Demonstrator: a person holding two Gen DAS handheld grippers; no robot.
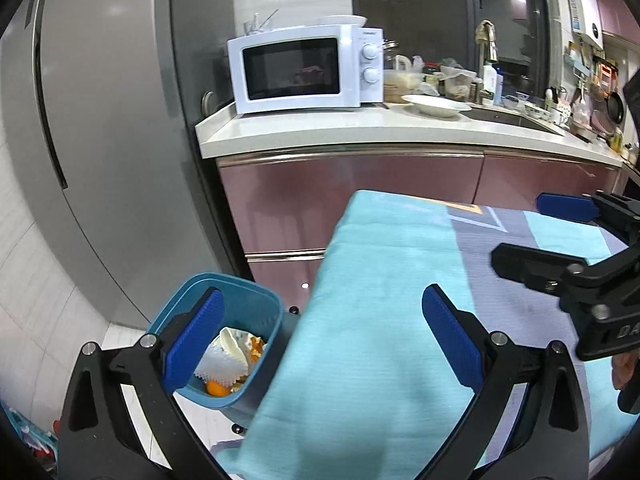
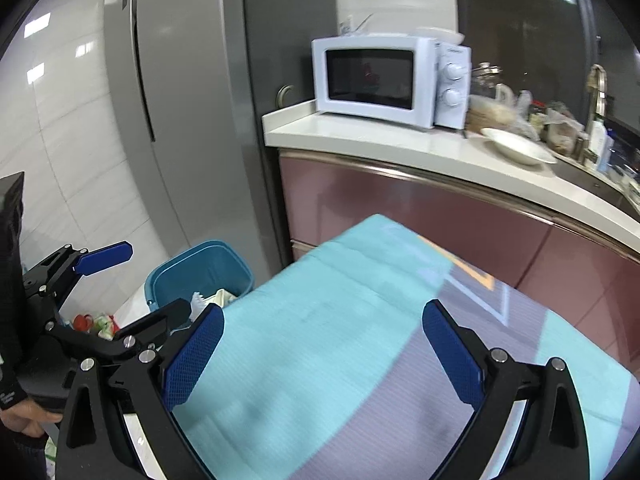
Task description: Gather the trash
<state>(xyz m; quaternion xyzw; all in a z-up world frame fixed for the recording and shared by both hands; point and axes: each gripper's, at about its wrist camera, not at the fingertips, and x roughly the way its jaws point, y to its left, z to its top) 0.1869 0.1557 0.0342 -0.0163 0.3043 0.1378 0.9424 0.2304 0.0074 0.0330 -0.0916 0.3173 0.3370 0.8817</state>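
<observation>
place: home kitchen | evidence: microwave, fridge, sink faucet

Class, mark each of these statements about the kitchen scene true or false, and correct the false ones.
1. The blue bin holds trash. True.
2. Both claws are open and hold nothing. True: left claw, right claw.
3. The microwave door hangs open. False: it is shut.
4. The white plate lies on the floor. False: it sits on the counter, right of the microwave.
5. A turquoise cloth covers the table beside the bin. True.
</observation>
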